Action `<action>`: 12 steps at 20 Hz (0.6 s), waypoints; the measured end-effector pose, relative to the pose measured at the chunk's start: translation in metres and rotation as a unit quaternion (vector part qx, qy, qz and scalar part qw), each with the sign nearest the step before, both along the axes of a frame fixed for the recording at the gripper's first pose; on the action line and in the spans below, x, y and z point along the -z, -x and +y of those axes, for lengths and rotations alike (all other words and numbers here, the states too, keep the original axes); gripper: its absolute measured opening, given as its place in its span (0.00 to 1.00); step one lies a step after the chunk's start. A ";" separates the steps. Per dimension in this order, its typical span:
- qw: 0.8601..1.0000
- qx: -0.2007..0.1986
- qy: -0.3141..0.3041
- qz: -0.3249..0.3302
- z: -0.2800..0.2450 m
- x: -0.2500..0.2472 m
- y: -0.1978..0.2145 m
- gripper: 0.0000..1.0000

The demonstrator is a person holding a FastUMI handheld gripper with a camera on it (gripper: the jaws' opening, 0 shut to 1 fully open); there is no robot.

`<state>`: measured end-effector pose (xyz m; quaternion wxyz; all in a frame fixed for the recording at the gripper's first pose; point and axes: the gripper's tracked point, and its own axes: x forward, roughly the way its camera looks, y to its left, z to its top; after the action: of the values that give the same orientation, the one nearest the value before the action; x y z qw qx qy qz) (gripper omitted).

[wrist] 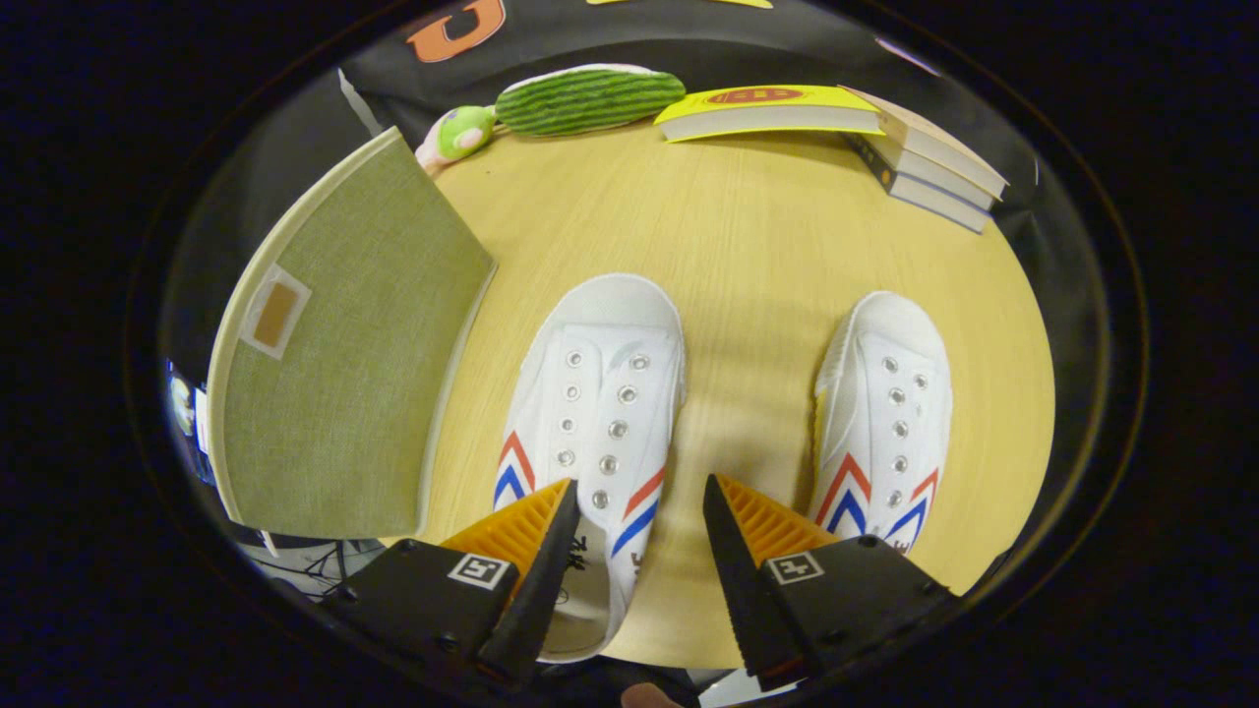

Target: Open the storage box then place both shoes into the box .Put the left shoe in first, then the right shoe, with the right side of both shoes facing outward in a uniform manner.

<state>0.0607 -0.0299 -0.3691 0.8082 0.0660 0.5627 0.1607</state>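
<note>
Storage box (344, 364) lidded; claw (639, 511) spread above shoes (600, 413)

Your gripper (637, 511) hangs with jaws apart over bare surface (748, 295) between the two shoes, left shoe (598, 413) and right shoe (885, 413). The closed storage box (344, 364) blocks the left; books (846, 128) and a plush toy (570, 103) line the far edge.

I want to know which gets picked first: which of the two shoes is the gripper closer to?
The shoe beside the green box: the open gripper has one finger over its heel end, while the other shoe lies off to the side.
</note>
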 end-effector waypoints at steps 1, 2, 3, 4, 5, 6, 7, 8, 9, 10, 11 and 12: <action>1.000 0.003 -0.023 0.012 0.007 -0.002 0.003 0.70; 0.999 0.008 -0.039 0.021 0.012 -0.001 0.004 0.56; 0.999 0.016 -0.046 0.024 0.009 -0.002 0.005 0.43; 0.998 0.026 -0.052 0.028 0.007 -0.003 0.004 0.39; 0.997 0.037 -0.059 0.030 0.008 -0.004 0.003 0.29; 0.996 0.050 -0.069 0.032 0.008 -0.006 0.002 0.24; 0.994 0.063 -0.083 0.034 0.007 -0.006 0.002 0.11; 0.993 0.069 -0.092 0.034 0.006 -0.006 0.003 0.07; 0.991 0.079 -0.103 0.034 0.007 -0.009 0.003 0.06; 0.989 0.088 -0.115 0.039 0.008 -0.011 0.005 0.06; 0.987 0.096 -0.125 0.040 0.009 -0.016 0.007 0.06; 0.985 0.103 -0.132 0.039 0.009 -0.023 0.007 0.06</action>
<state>0.0538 -0.0211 -0.3464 0.7820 0.2359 0.5580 0.1465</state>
